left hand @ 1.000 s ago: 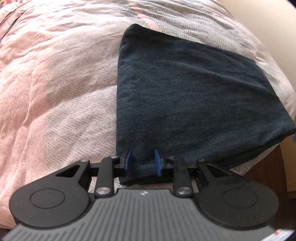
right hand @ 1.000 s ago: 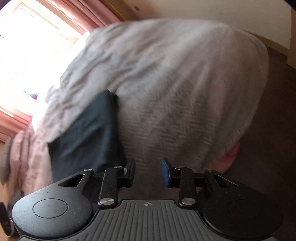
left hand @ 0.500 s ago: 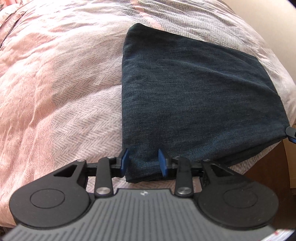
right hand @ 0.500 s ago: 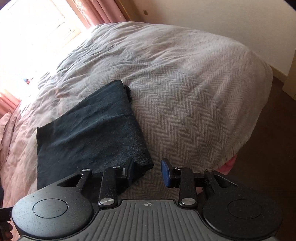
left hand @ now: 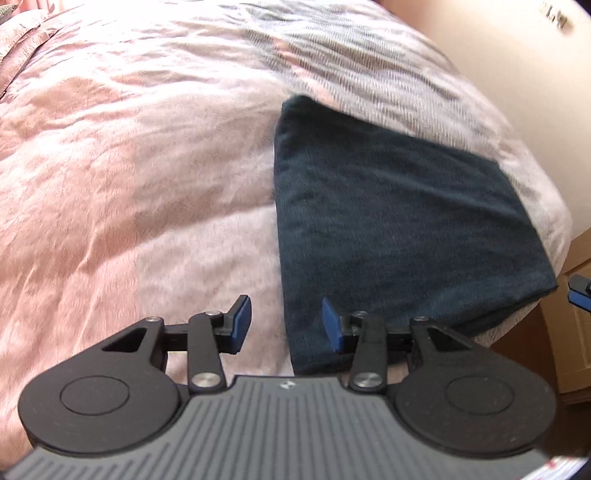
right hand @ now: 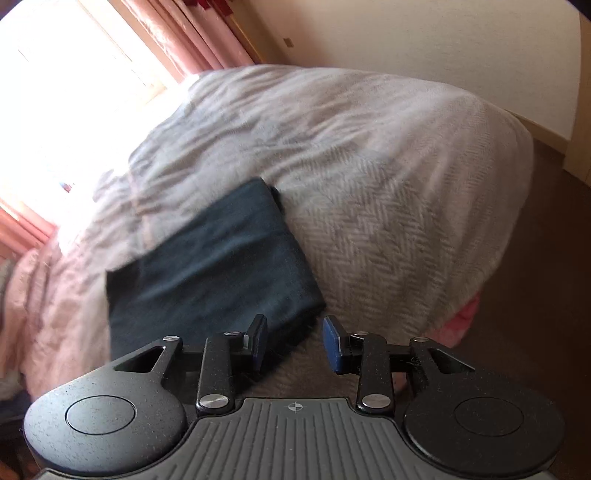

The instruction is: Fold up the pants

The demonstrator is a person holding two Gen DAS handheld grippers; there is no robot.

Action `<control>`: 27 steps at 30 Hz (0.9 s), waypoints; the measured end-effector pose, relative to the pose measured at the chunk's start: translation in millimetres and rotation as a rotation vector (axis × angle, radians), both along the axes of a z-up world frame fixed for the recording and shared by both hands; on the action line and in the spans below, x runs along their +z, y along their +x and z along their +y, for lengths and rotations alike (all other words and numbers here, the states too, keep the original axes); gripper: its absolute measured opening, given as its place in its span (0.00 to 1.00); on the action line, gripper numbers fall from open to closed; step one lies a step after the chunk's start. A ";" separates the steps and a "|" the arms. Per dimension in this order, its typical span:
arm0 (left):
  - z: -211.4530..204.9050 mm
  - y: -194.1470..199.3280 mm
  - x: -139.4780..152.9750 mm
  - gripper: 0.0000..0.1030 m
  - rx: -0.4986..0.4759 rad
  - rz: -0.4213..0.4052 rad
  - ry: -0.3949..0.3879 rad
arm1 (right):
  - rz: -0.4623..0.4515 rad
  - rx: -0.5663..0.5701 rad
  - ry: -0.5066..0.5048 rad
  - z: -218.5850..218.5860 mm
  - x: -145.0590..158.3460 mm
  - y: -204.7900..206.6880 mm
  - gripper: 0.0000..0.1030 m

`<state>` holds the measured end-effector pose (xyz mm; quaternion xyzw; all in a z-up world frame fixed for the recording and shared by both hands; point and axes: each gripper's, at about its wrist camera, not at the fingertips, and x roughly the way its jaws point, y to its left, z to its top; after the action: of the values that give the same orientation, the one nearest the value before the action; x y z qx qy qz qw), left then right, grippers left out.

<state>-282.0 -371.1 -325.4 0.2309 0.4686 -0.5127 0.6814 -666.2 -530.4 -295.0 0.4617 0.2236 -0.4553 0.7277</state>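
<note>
The pants [left hand: 399, 236] are seen folded into a compact dark rectangle, laid flat on the bed [left hand: 129, 177] near its foot-end corner, close to the edge of the mattress. The left gripper [left hand: 282, 325] is noted with jaws opening, moderately wide, nothing pressed between the pads; the near corner of the fabric lies just under the gap, with the right pad over the cloth. The right gripper [right hand: 294, 341] is likewise opening, at a fairly narrow gap, empty, with the other near corner of the bundle just beyond its left pad. The fold is judged finished or nearly so. Risk noted: a pad could snag the loose corner as a gripper is drawn away, and the top layer would be dragged open; the bundle could also be nudged toward the bed edge and slide off, given how near the corner it sits. The rumpled herringbone bedspread [right hand: 388, 229] gives an uneven base, so layers may creep. Surroundings recorded: curtains [right hand: 192, 33] and a bright window at the far side, a pale wall [right hand: 424, 44], brown floor [right hand: 535, 295], pale wood furniture [left hand: 578, 332] beside the bed. Nothing is seen blocking withdrawal. The frames are slightly blurred.
</note>
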 end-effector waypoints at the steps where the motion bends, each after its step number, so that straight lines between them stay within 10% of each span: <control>1: -2.5 7.3 -1.8 0.42 0.004 0.016 -0.019 | -0.028 0.003 -0.011 -7.4 0.5 -0.4 0.37; 4: -17.5 34.2 -18.2 0.50 0.042 0.131 -0.056 | -0.094 0.041 -0.015 -40.9 -8.7 3.6 0.58; 17: -62.3 67.3 -83.0 0.48 0.092 0.490 -0.129 | -0.392 0.267 0.267 -160.3 -97.1 13.8 0.58; 27: -75.3 63.2 -95.3 0.43 0.078 0.521 -0.141 | -0.456 0.413 0.377 -178.6 -125.9 45.1 0.32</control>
<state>-218.8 -446.4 -420.8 0.0250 0.5998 -0.5594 0.5716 -621.1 -709.1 -420.9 0.6225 0.2240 -0.1345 0.7377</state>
